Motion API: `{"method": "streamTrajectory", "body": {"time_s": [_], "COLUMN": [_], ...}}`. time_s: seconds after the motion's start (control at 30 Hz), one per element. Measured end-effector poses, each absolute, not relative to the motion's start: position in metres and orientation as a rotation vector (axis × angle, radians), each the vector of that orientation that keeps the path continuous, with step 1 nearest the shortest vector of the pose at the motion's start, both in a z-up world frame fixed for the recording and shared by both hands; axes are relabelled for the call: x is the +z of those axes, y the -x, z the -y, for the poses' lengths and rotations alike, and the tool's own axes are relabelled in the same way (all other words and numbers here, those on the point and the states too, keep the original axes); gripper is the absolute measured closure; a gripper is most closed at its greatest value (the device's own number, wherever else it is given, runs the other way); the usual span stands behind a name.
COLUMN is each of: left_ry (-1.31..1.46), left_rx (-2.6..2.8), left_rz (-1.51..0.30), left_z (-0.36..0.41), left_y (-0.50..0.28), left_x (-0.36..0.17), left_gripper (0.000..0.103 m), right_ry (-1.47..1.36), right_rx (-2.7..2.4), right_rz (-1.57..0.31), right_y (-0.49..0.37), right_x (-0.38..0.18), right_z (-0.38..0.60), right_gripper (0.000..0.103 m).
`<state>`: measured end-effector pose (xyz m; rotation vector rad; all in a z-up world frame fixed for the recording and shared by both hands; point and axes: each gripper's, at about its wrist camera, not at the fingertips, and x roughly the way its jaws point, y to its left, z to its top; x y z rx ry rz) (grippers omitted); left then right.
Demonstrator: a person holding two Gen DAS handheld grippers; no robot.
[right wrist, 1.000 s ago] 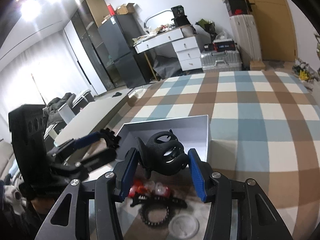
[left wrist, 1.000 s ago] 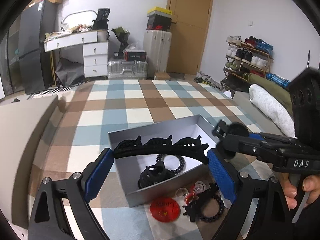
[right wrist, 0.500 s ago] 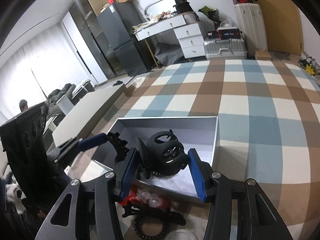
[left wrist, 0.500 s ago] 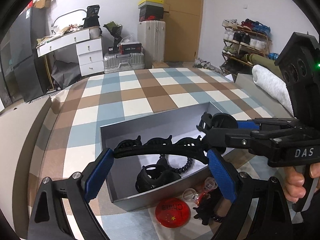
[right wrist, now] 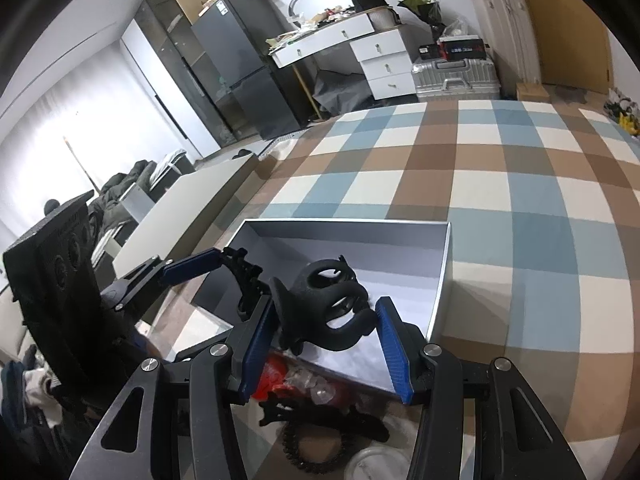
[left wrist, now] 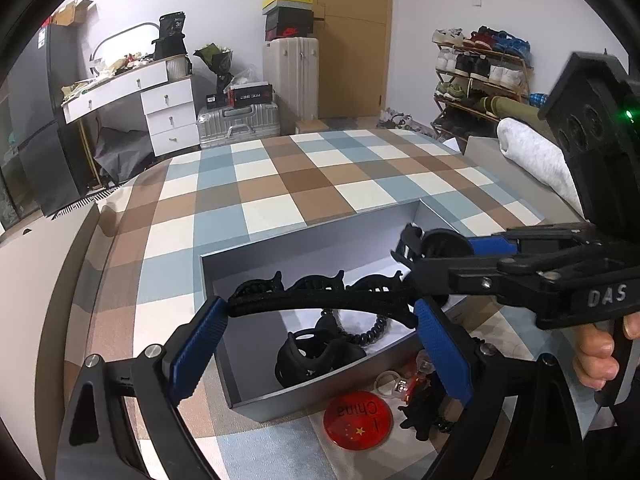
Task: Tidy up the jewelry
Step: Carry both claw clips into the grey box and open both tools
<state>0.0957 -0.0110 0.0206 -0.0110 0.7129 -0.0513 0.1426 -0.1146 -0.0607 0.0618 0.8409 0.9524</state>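
A grey open box lies on the checked cloth, also in the right wrist view. My left gripper is shut on a long black hair clip and holds it over the box. My right gripper is shut on a round black claw clip above the box's near edge; it shows from the side in the left wrist view. Inside the box lie a black claw clip and a black spiral hair tie.
In front of the box lie a red round badge, a small clear and red ornament, a black clip and a spiral hair tie. A grey sofa with a white blanket stands right. A pale bench runs left.
Both grippers have moved forward over the box with their clips still held. The right gripper now reaches over the box's right side in the left wrist view.
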Motion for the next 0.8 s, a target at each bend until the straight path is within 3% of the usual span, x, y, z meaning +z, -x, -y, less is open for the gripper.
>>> {"method": "streamTrajectory", "body": {"time_s": [0.8], "left_ry": [0.025], "left_rx": [-0.033], "left_rz": [-0.726], "left_z": [0.010], "left_y": [-0.100], "left_x": [0.018], "left_gripper": [0.012], "right_ry": [-0.028], "right_rx": [0.894], "right_rz": [-0.840], "right_y": [-0.146], "right_x": [-0.058], "right_z": [0.108], "right_gripper": [0.052]}}
